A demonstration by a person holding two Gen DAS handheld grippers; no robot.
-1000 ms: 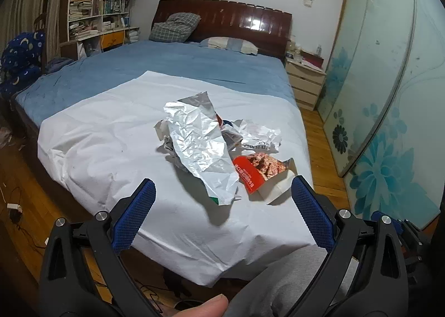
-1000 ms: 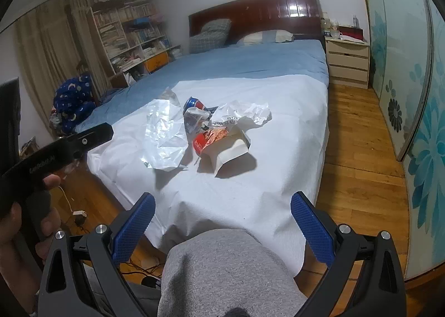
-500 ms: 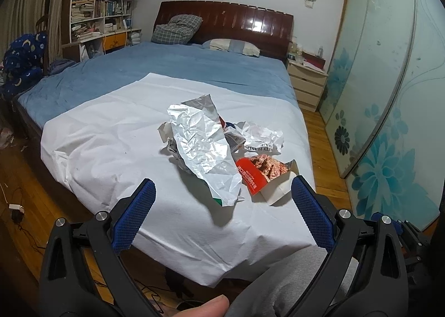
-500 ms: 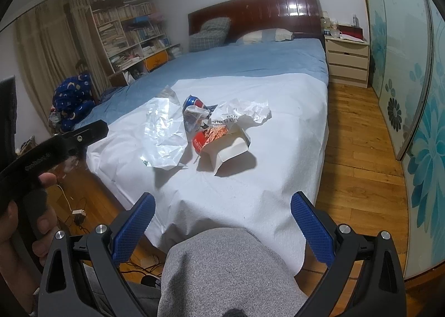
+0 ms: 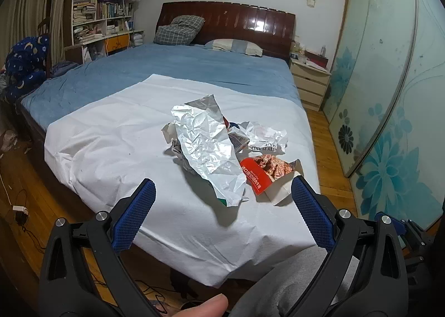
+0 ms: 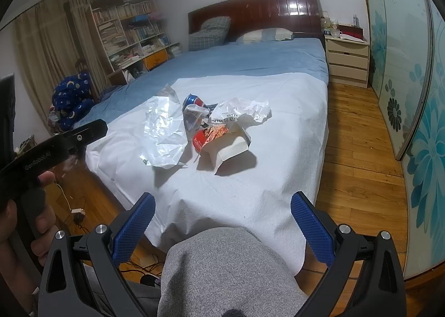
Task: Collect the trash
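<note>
A heap of trash lies on a white sheet (image 5: 111, 144) at the foot of the bed. It holds a crumpled silver foil wrapper (image 5: 207, 147) (image 6: 164, 133), a red and white food carton (image 5: 267, 175) (image 6: 222, 144), a crumpled white plastic bag (image 5: 264, 139) (image 6: 244, 111) and a crushed blue can (image 6: 192, 101). My left gripper (image 5: 222, 205) is open and empty, short of the heap. My right gripper (image 6: 222, 216) is open and empty, farther back above a grey-clad knee (image 6: 222, 269).
The blue bed (image 5: 180, 66) runs back to a dark headboard with pillows. A nightstand (image 5: 308, 83) and sliding wardrobe doors (image 5: 389, 94) stand at the right. A bookshelf (image 5: 100, 10) is at the left. Cables and a plug (image 5: 19, 209) lie on the wooden floor.
The left gripper has drifted slightly, so the heap sits a little lower and to the right in its view. The right gripper has barely moved. Both stay open.
</note>
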